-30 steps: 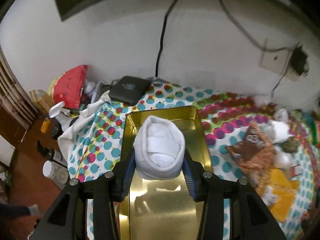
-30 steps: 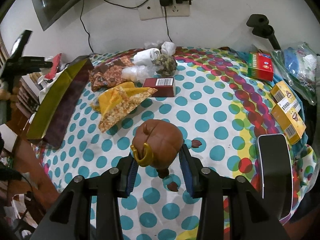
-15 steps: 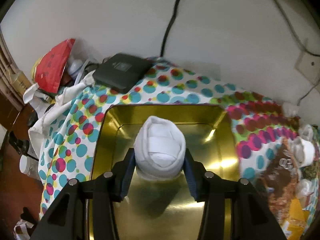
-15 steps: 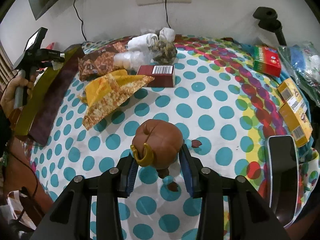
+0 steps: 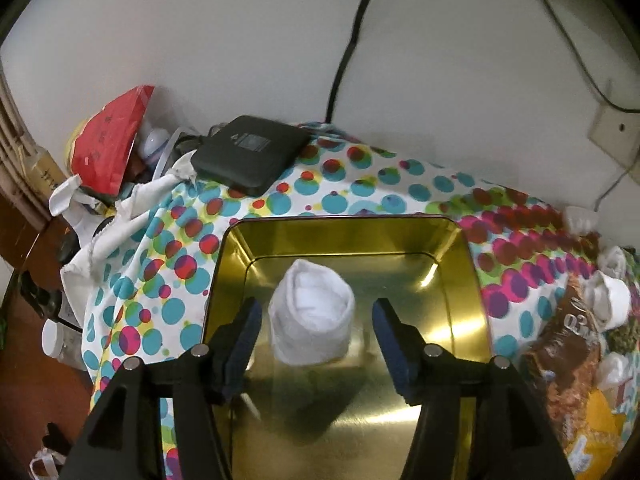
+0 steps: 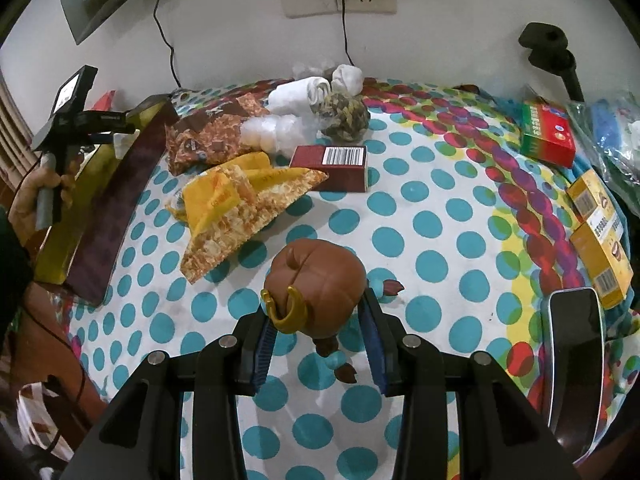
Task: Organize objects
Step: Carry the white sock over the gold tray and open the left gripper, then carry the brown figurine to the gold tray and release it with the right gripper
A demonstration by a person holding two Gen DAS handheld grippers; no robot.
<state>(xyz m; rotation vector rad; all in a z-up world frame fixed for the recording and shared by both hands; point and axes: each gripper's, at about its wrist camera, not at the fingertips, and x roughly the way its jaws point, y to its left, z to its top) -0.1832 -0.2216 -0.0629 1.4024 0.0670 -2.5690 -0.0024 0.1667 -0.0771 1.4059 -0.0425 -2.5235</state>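
Left wrist view: the left gripper (image 5: 316, 320) is opening, its pads clear of the rolled white sock (image 5: 311, 316) standing inside the gold tin (image 5: 468, 280). Only the right wrist view shows the right gripper (image 6: 318, 332) clamped on the brown toy (image 6: 320, 280), to the right of that tin.

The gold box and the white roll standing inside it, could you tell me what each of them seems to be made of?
The gold box looks like thin sheet metal, likely tin, with a glossy gold finish: its floor mirrors light streaks and the roll's shadow. The white roll looks like soft knitted fabric, probably a rolled sock: matte, fuzzy, folded layers visible at its top. The left gripper is opening, and its pads stand clear of the roll.
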